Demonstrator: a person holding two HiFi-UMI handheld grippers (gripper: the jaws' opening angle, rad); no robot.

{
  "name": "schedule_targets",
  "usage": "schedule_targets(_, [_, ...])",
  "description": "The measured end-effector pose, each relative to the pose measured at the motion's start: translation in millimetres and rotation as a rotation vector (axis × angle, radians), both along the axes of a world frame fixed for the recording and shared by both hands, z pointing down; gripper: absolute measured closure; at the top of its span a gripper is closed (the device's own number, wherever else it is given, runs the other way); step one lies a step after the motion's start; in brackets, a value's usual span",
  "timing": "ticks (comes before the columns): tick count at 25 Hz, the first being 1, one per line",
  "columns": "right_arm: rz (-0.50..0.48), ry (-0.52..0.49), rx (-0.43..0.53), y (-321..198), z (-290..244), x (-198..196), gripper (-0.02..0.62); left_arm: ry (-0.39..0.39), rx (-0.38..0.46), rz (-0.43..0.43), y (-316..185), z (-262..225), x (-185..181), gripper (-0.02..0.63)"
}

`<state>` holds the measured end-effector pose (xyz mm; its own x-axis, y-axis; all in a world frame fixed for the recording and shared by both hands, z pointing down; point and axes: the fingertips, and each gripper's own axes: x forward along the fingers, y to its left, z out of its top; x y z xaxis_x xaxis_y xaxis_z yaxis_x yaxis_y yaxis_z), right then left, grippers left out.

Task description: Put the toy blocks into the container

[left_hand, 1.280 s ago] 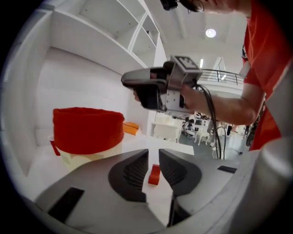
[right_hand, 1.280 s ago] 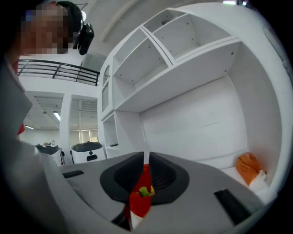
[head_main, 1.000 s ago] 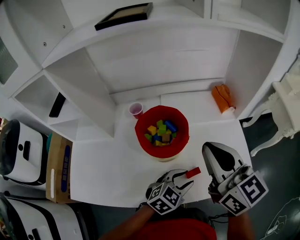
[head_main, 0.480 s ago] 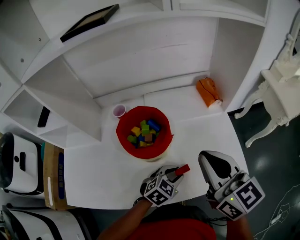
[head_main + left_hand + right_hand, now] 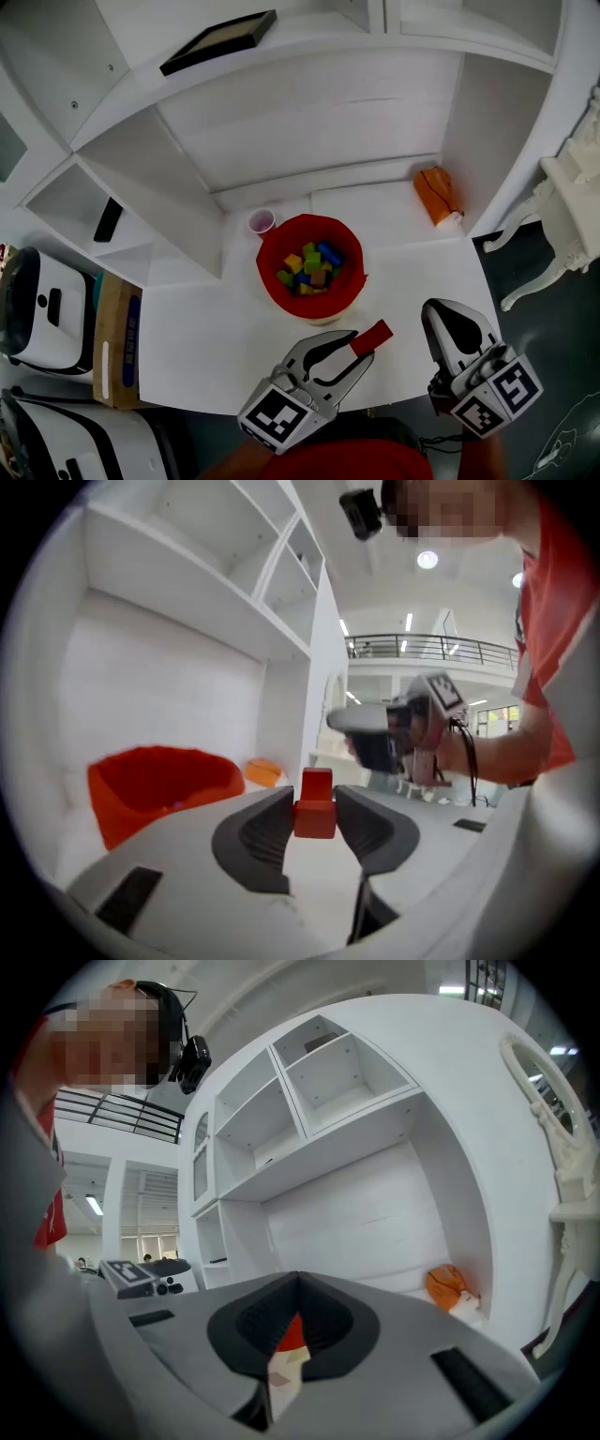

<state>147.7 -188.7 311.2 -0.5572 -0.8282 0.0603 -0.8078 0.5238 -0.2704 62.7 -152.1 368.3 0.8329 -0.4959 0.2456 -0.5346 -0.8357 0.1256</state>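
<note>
Clamping a boxy red block point(image 5: 373, 337) in left gripper point(image 5: 350, 345), right gripper point(image 5: 442, 315) pressed closed, round red container point(image 5: 265, 270)

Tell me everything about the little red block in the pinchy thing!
The red block is a small bar-shaped piece with flat sides and sharp corners, maybe painted wood. The left gripper is shut on it, one dark pad pressing each side, and its far end sticks out past the jaw tips. It hangs tilted over the white table, short of the red container. Nothing else touches it.
</note>
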Motion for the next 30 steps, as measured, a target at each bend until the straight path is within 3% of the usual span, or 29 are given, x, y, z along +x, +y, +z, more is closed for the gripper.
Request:
schedule_targets(2, [-0.009, -0.010, -0.003, -1, 0, -3, 0.595, 0.057, 0.045, -0.099, -17, -39, -23, 0.434])
schedule_targets(6, [-0.045, -0.010, 0.000, 2, 0, -19, 0.595, 0.048, 0.203, -0.236, -66, -73, -69, 0.434])
schedule_targets(11, [-0.093, 0.001, 0.006, 12, -2, -41, 0.595, -0.035, 0.157, -0.329, -118, -53, -93, 0.434])
schedule_targets(14, [-0.108, 0.006, 0.008, 16, -3, -49, 0.595, -0.033, 0.147, -0.314, -122, -50, -90, 0.401])
schedule_targets(16, [-0.120, 0.011, 0.020, 19, -5, -54, 0.595, 0.010, 0.180, -0.276, -109, -60, -81, 0.402])
schedule_targets(17, [-0.125, 0.015, 0.034, 20, -6, -57, 0.595, 0.039, 0.204, -0.255, -100, -66, -77, 0.416])
schedule_targets(21, [-0.125, 0.037, 0.136, 29, -17, -67, 0.595, 0.131, 0.302, -0.179, -58, -86, -58, 0.581])
schedule_targets(22, [-0.123, 0.041, 0.161, 31, -20, -70, 0.595, 0.135, 0.313, -0.159, -47, -87, -54, 0.589])
schedule_targets(26, [-0.134, 0.057, 0.217, 38, -29, -84, 0.595, 0.106, 0.309, -0.100, -10, -80, -41, 0.588])
schedule_targets(30, [-0.155, 0.073, 0.249, 46, -36, -99, 0.595, 0.115, 0.255, -0.106, 6, -75, -42, 0.588])
